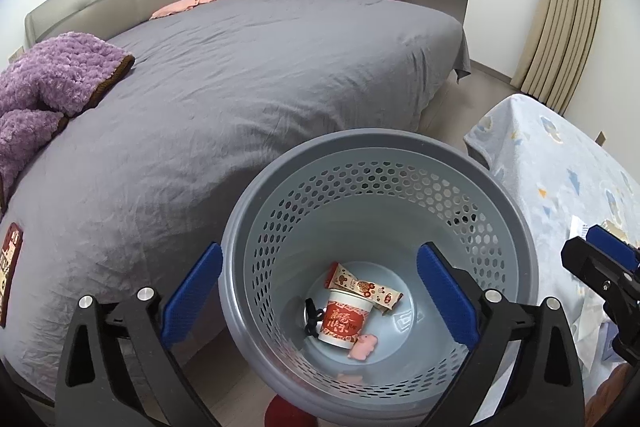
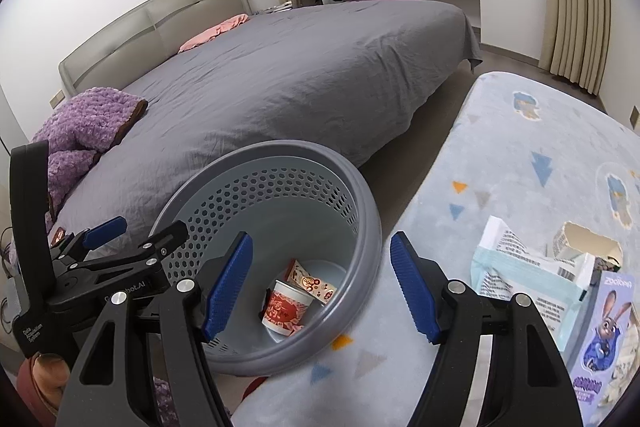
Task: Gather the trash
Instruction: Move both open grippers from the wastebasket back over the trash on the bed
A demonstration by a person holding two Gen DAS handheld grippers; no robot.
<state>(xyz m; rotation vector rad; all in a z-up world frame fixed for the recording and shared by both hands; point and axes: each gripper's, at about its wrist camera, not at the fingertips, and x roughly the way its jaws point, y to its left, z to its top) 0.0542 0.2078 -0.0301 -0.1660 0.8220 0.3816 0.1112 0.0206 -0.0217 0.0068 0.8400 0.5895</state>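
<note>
A grey perforated basket stands between the bed and a cloth-covered table. In it lie a red and white cup, a snack wrapper, a small pink piece and a black item. My left gripper hangs open over the basket's mouth with nothing between its pads. My right gripper is open too and holds nothing; it is above the basket's right rim and the table edge. White and pale blue packaging and a torn carton lie on the table.
A wide bed with a grey sheet fills the left, with a purple blanket and a red packet at its near edge. A cartoon-printed box sits at the table's right. Curtains hang at the far right.
</note>
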